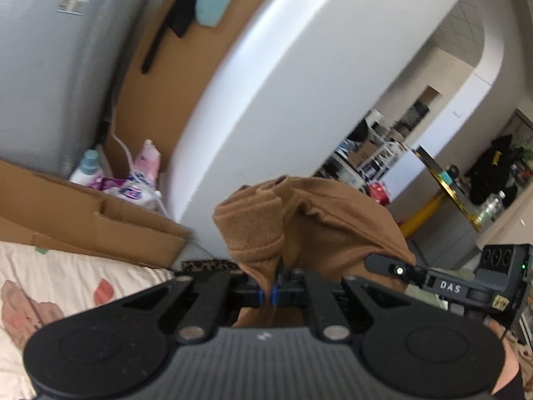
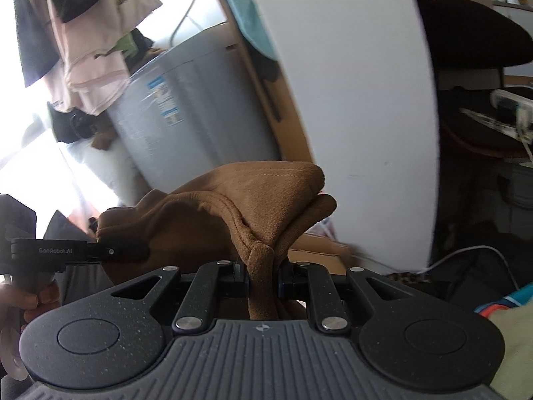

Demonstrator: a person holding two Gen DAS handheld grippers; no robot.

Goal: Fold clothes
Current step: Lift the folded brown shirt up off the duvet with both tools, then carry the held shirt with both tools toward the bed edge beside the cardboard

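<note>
A brown garment [image 1: 313, 220] hangs in the air between both grippers. My left gripper [image 1: 270, 295] is shut on a thin fold of it, which bunches up above the blue pads. In the right wrist view the same brown garment [image 2: 240, 200] drapes over my right gripper [image 2: 261, 283], whose jaws are shut on a thick rolled hem. The right gripper's body [image 1: 466, 286] shows at the right edge of the left wrist view, and the left gripper's body [image 2: 66, 253] shows at the left of the right wrist view, held by a hand [image 2: 23, 300].
A white curved wall [image 1: 283, 83] rises ahead, with a grey appliance [image 1: 43, 66] and a cardboard box [image 1: 100, 223] of bottles to its left. A floral bedsheet [image 1: 66, 276] lies low left. Clothes [image 2: 83, 50] hang at the upper left of the right wrist view; a black chair [image 2: 473, 33] stands right.
</note>
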